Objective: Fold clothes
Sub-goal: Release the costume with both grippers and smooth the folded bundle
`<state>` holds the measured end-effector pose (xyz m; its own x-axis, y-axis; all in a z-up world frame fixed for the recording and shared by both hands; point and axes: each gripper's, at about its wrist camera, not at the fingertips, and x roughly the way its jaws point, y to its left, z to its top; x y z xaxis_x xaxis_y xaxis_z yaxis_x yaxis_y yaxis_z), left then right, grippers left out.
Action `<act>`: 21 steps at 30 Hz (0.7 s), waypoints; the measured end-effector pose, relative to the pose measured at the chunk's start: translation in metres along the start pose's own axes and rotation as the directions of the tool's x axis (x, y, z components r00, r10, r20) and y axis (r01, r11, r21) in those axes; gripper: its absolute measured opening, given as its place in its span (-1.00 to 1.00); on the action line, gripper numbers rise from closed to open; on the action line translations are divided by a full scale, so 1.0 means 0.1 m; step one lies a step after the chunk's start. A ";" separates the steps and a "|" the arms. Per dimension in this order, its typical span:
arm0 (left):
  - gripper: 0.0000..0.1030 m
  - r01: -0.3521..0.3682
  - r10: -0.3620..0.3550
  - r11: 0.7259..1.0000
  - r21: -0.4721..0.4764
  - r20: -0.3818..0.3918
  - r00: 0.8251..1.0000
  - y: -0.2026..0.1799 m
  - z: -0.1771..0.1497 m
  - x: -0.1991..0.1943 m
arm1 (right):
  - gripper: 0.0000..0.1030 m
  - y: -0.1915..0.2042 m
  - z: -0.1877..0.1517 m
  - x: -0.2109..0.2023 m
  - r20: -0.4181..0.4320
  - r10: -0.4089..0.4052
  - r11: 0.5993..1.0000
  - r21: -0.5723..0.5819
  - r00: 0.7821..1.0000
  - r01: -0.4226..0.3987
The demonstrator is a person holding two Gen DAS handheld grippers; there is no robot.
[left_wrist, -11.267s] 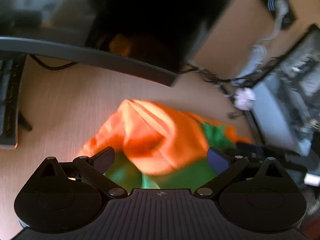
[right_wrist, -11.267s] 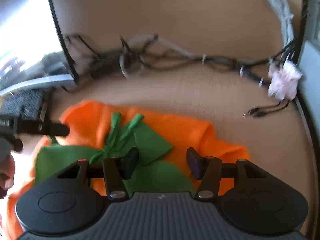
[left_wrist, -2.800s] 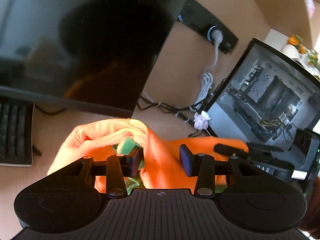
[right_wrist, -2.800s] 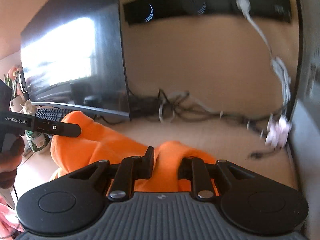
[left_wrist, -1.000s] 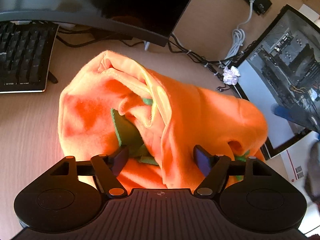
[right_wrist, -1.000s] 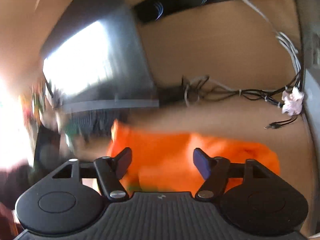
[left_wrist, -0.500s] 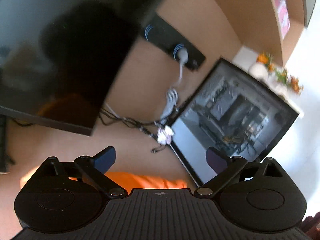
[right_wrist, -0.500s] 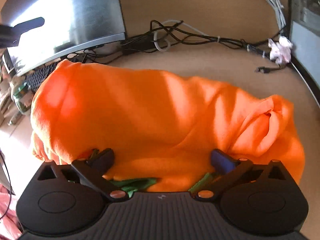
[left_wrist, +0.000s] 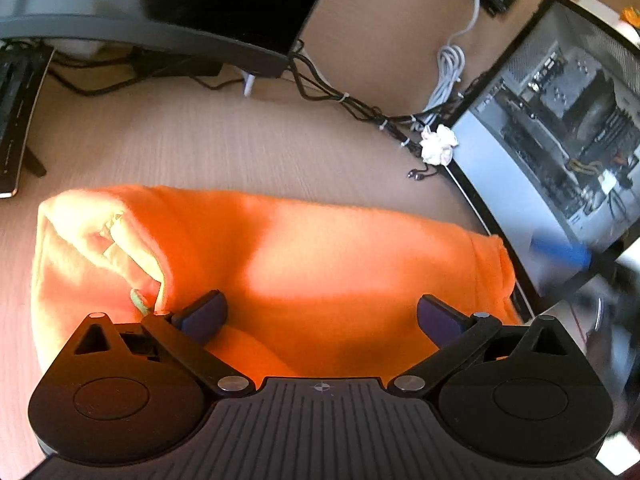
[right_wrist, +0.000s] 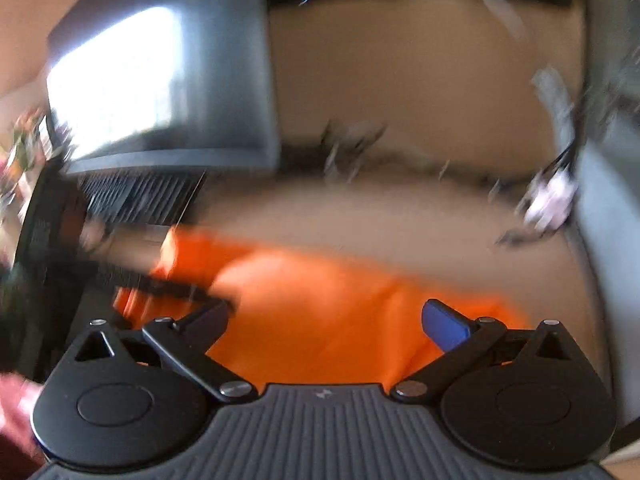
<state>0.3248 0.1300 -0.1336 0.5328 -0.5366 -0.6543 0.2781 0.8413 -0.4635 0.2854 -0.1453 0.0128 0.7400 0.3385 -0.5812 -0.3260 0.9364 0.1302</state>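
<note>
A pale wood-grain counter fills most of the left wrist view, stretching ahead of the left hand-held gripper. Beyond it, at the far edge, stands a wide dark monitor, and to the far right a computer case with a see-through side panel showing its parts. Lying flat on the counter, directly under and just ahead of both hand-held grippers, is the folded orange garment, a long bundle running left to right, with a scrap of green fabric peeking out at its left end. The left hand-held gripper has just been opening and now stands spread wide above the garment, its pads clear of the cloth and nothing clamped between them. The right hand-held gripper, seen in a motion-blurred view, has likewise just been opening and is spread wide over the orange cloth without gripping it. To the far left sits a black keyboard. Ahead, a tangle of dark cables trails along the counter, ending near a small crumpled white tissue.
</note>
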 end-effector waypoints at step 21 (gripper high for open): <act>1.00 0.268 -0.299 0.928 -0.257 -0.088 0.950 0.31 -0.24 -0.26 | 1.00 -0.13 -0.38 0.17 -0.104 -0.166 0.973 0.143 0.981 0.180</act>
<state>0.3006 0.1689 -0.1452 0.3527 -0.7670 -0.5360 0.1952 0.6205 -0.7595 0.2795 -0.1550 -0.0291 0.7187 0.1667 -0.6750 -0.0999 0.9855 0.1370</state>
